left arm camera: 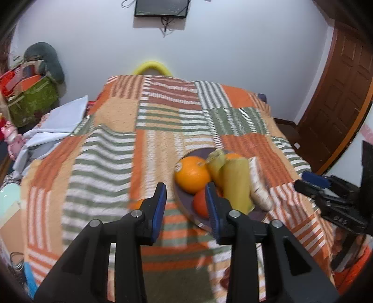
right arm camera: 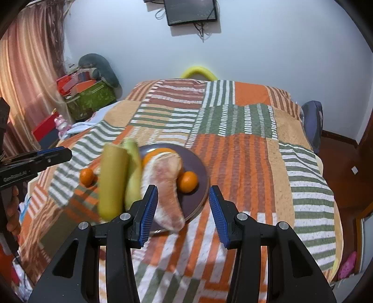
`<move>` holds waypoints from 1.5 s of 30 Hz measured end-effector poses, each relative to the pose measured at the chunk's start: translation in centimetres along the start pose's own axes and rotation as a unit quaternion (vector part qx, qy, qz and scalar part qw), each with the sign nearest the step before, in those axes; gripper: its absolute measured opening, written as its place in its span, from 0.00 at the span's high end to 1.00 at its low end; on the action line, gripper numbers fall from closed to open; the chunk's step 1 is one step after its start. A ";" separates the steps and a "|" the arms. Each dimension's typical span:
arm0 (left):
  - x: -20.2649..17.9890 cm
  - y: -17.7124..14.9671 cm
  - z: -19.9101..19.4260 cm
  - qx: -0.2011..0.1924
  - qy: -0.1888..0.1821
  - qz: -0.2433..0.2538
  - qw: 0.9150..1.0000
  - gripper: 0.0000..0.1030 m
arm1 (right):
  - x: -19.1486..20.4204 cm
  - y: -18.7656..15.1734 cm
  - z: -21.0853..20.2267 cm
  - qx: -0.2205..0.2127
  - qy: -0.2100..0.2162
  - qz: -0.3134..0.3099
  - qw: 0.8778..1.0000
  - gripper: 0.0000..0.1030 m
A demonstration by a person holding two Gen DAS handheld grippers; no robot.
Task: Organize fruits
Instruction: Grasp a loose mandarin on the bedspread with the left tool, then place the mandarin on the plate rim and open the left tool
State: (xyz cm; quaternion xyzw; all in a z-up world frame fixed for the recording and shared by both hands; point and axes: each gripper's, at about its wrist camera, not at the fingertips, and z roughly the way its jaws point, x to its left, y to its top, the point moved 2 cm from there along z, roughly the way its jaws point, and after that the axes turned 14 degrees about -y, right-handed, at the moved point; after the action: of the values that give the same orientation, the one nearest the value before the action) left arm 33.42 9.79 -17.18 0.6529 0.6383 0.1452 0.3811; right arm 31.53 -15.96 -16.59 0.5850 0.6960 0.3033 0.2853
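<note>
A purple plate (left arm camera: 195, 153) (right arm camera: 198, 163) lies on the patchwork bedspread. On it are a big orange (left arm camera: 192, 173), two yellow-green oblong pieces (left arm camera: 235, 184) (right arm camera: 110, 181), a pale peeled pomelo segment (left arm camera: 258, 186) (right arm camera: 165, 186) and a small tangerine (right arm camera: 187, 181). Another small tangerine (right arm camera: 87, 177) rests on the bedspread left of the plate, half hidden behind my left finger in the left wrist view. My left gripper (left arm camera: 186, 186) hovers open and empty before the plate's near left rim. My right gripper (right arm camera: 183, 187) hangs open and empty over the plate's near edge.
The striped bedspread (left arm camera: 163, 121) covers the whole bed. Crumpled pale blue cloth (left arm camera: 58, 121) lies at its left edge, with boxes and a pink toy beyond. A wooden door (left arm camera: 338, 93) stands at the right. A wall screen (right arm camera: 191, 10) hangs above.
</note>
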 end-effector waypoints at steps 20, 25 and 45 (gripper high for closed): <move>5.9 -3.7 6.7 0.068 0.016 -0.036 0.997 0.62 | 1.1 -2.5 1.7 0.016 -0.024 -0.020 0.999 0.51; 5.9 -3.3 7.7 0.066 0.021 -0.029 0.997 0.64 | 0.5 -3.1 2.9 0.028 -0.023 -0.009 0.999 0.51; -8.0 -3.6 6.1 0.072 -0.098 0.047 0.991 0.65 | -1.3 -3.2 0.3 0.003 -0.008 0.010 1.000 0.51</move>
State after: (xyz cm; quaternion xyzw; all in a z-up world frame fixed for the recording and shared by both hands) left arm 33.73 -0.08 -21.32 0.7189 0.5755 0.0515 0.3866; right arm 29.90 -17.64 -19.16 0.5947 0.6889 0.2997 0.2861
